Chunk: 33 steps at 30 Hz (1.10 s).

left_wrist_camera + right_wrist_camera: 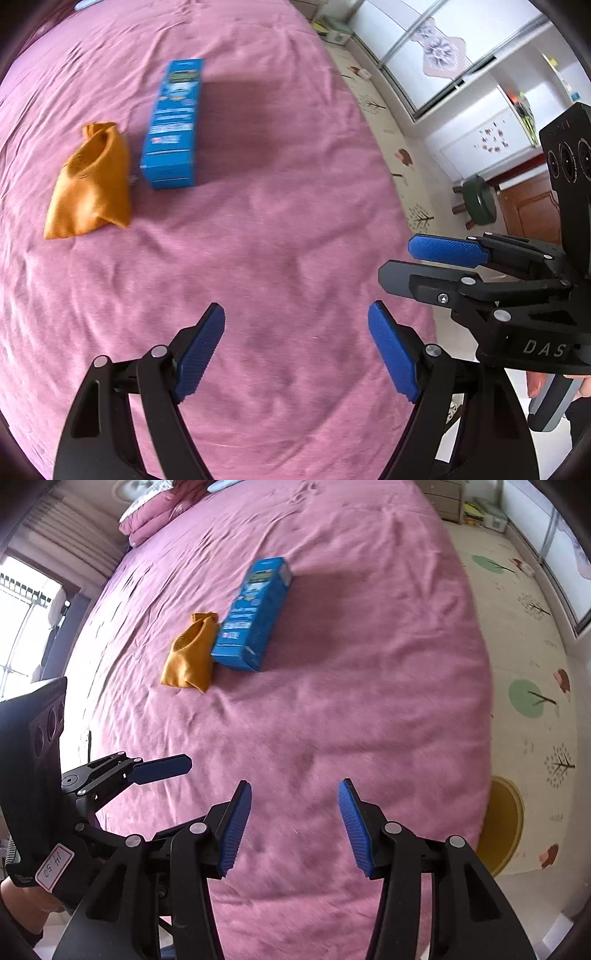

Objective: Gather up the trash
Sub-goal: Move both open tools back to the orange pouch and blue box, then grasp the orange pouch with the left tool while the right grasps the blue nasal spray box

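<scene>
A blue carton (pixel 173 125) (pixel 253 616) lies flat on the pink bed sheet (pixel 277 240) (pixel 332 701). Right beside it on the left rests a crumpled orange pouch (pixel 90 181) (pixel 192 653). My left gripper (pixel 295 350) hangs open over bare sheet, well short of both items, nothing between its blue pads. My right gripper (pixel 295 827) is also open and empty, over the near part of the bed. In the left wrist view the right gripper (pixel 417 266) shows at the right edge; in the right wrist view the left gripper's finger (pixel 162 768) shows at the left.
The bed's right edge drops to a patterned play mat (pixel 535 664) with a yellow round stool (pixel 506 823). A dark green stool (pixel 478 199) and white cabinets (pixel 480 140) stand beyond. Pink pillows (pixel 155 513) lie at the bed's far end. A hand (pixel 22 897) holds the left gripper.
</scene>
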Each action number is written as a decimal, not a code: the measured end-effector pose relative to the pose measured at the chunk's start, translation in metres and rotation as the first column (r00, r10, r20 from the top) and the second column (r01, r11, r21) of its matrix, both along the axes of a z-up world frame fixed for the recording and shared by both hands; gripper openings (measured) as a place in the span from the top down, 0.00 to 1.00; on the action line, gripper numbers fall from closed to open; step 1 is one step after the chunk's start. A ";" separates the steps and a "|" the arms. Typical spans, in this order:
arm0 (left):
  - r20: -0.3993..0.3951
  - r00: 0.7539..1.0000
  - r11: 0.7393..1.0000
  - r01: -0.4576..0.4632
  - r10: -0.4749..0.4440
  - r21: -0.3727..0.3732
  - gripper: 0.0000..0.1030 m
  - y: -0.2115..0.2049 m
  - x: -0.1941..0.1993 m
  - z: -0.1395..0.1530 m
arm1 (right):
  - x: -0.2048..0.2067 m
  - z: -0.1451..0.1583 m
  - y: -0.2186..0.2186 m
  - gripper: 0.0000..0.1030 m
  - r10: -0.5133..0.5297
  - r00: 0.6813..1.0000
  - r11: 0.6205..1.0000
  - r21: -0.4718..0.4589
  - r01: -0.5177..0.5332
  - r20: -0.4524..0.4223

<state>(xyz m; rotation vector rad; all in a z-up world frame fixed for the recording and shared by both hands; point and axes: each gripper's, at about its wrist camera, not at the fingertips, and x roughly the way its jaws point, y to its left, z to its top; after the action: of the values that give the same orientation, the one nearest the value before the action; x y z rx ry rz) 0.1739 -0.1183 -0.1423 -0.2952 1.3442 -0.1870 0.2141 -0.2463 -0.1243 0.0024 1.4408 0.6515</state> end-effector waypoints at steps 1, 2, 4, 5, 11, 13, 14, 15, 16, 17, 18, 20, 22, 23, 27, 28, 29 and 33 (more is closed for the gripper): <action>-0.001 1.000 1.000 -0.007 0.007 0.003 0.23 0.007 0.001 -0.001 | 0.003 -0.001 0.008 0.53 0.004 1.000 1.000 -0.001 -0.004 -0.002; -0.002 1.000 1.000 -0.011 0.011 0.002 0.23 0.012 0.002 -0.002 | 0.005 -0.003 0.014 0.52 0.005 1.000 1.000 -0.002 -0.005 -0.002; -0.006 1.000 1.000 -0.025 0.025 0.005 0.23 0.027 0.005 -0.006 | 0.010 -0.006 0.027 0.51 0.006 1.000 1.000 -0.003 -0.006 -0.005; -0.007 0.999 0.999 -0.032 0.032 0.007 0.23 0.030 0.007 -0.007 | 0.012 -0.007 0.031 0.50 0.005 1.000 1.000 -0.002 -0.005 -0.009; -0.010 0.996 0.996 -0.083 0.083 0.020 0.23 0.075 0.021 -0.018 | 0.028 -0.016 0.067 0.43 -0.001 1.000 1.000 0.002 0.001 -0.018; -0.010 0.995 0.995 -0.098 0.099 0.024 0.23 0.091 0.028 -0.021 | 0.034 -0.020 0.080 0.42 0.000 1.000 1.000 0.001 0.000 -0.022; -0.009 0.995 0.994 -0.103 0.104 0.025 0.23 0.097 0.032 -0.022 | 0.036 -0.021 0.084 0.41 0.001 1.000 1.000 0.003 -0.001 -0.024; -0.007 0.994 0.994 -0.109 0.110 0.030 0.23 0.104 0.037 -0.023 | 0.040 -0.023 0.090 0.41 0.002 1.000 1.000 0.004 -0.002 -0.025; -0.005 0.994 0.993 -0.113 0.113 0.035 0.23 0.112 0.041 -0.024 | 0.043 -0.024 0.095 0.39 0.001 1.000 1.000 0.004 0.000 -0.024; -0.004 0.993 0.993 -0.114 0.114 0.040 0.23 0.117 0.044 -0.024 | 0.047 -0.025 0.100 0.38 -0.005 1.000 1.000 0.004 0.005 -0.021; -0.003 0.993 0.992 -0.116 0.116 0.046 0.23 0.122 0.048 -0.025 | 0.052 -0.026 0.105 0.36 -0.010 1.000 1.000 0.003 0.010 -0.018; -0.005 0.992 0.991 -0.123 0.124 0.054 0.23 0.135 0.057 -0.029 | 0.061 -0.028 0.114 0.34 -0.019 1.000 1.000 0.001 0.019 -0.012; -0.009 0.991 0.989 -0.129 0.130 0.067 0.22 0.146 0.064 -0.034 | 0.070 -0.030 0.121 0.32 -0.032 0.999 0.999 0.001 0.032 -0.008; -0.011 0.991 0.989 -0.129 0.130 0.069 0.22 0.150 0.066 -0.036 | 0.075 -0.031 0.125 0.32 -0.039 0.999 0.999 0.003 0.040 -0.007; -0.021 0.992 0.989 -0.120 0.122 0.085 0.22 0.160 0.080 -0.045 | 0.096 -0.036 0.139 0.32 -0.059 0.998 0.998 0.013 0.059 -0.014; -0.024 0.993 0.989 -0.116 0.118 0.087 0.23 0.158 0.083 -0.046 | 0.101 -0.038 0.143 0.32 -0.060 0.998 0.998 0.010 0.060 -0.015; -0.026 0.993 0.990 -0.109 0.112 0.089 0.22 0.159 0.087 -0.049 | 0.105 -0.039 0.147 0.32 -0.060 0.998 0.998 0.010 0.060 -0.015; -0.042 0.994 0.990 -0.097 0.102 0.101 0.22 0.162 0.102 -0.059 | 0.121 -0.048 0.162 0.31 -0.050 0.998 0.999 0.000 0.050 -0.032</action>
<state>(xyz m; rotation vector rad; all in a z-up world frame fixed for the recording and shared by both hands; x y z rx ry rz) 0.2755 0.0438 -0.2014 -0.2834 1.3770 -0.0298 0.3353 -0.0846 -0.1727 0.0493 1.4671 0.6132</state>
